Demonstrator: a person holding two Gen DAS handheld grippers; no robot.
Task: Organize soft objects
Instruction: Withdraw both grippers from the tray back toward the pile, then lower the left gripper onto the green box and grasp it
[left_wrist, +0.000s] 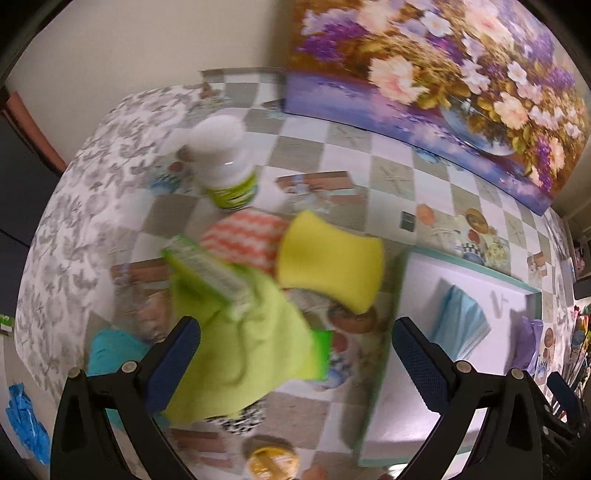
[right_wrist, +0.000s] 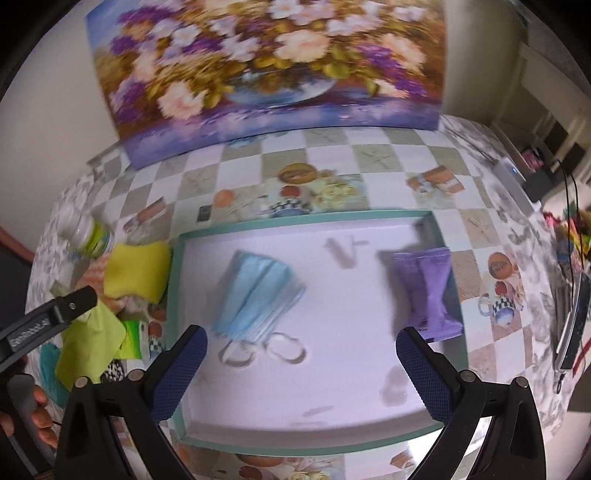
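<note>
In the left wrist view my left gripper (left_wrist: 295, 350) is open, hovering over a lime green cloth (left_wrist: 240, 339) that lies between its fingers, not pinched. Around the cloth sit a yellow sponge (left_wrist: 328, 258), an orange-striped cloth (left_wrist: 243, 240), a green pack (left_wrist: 207, 266) and a teal cloth (left_wrist: 114, 350). My right gripper (right_wrist: 303, 354) is open and holds nothing above the white tray with a teal rim (right_wrist: 295, 218). In the tray lie blue face masks (right_wrist: 258, 299) and a purple packet (right_wrist: 428, 291). The left gripper's finger (right_wrist: 55, 314) shows at the right wrist view's left edge.
A white bottle with a green label (left_wrist: 221, 158) stands behind the pile. A floral painting (right_wrist: 266, 62) leans against the wall at the table's back. A blue glove (left_wrist: 26, 417) lies off the left edge. A white box (right_wrist: 509, 177) and cables sit far right.
</note>
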